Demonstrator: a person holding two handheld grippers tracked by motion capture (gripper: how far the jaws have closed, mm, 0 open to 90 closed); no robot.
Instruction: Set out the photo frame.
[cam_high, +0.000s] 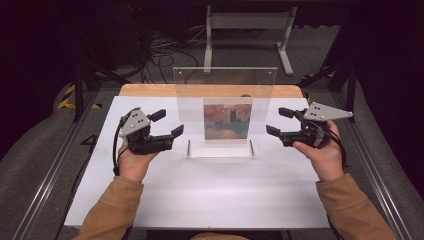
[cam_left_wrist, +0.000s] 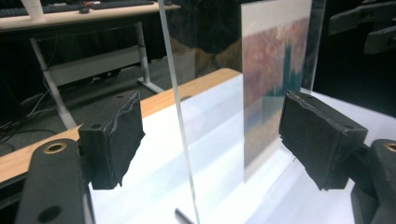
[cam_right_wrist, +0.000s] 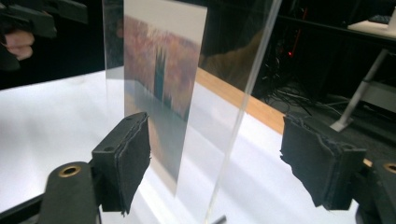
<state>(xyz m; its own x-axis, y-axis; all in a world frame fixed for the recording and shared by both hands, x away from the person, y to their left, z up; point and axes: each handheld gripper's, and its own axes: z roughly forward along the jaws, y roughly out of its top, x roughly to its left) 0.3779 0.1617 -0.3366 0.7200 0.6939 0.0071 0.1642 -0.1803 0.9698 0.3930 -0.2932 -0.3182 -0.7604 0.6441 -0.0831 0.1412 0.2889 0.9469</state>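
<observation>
Two sleeved forearms rise from the near edge of the white table (cam_high: 200, 200). The left gripper (cam_high: 167, 125) and right gripper (cam_high: 276, 121) face inward, jaws spread, each straddling a side edge of the upright clear panel (cam_high: 195, 120) without touching. A picture (cam_high: 227, 121) sits inside it, mid-table.

No lettering, label, brand mark or number can be read anywhere in these views. The print (cam_high: 228, 121) mounted in the clear acrylic stand (cam_high: 225, 80) carries only a blurred reddish and blue scene, with no caption, title or signature that can be made out.
</observation>
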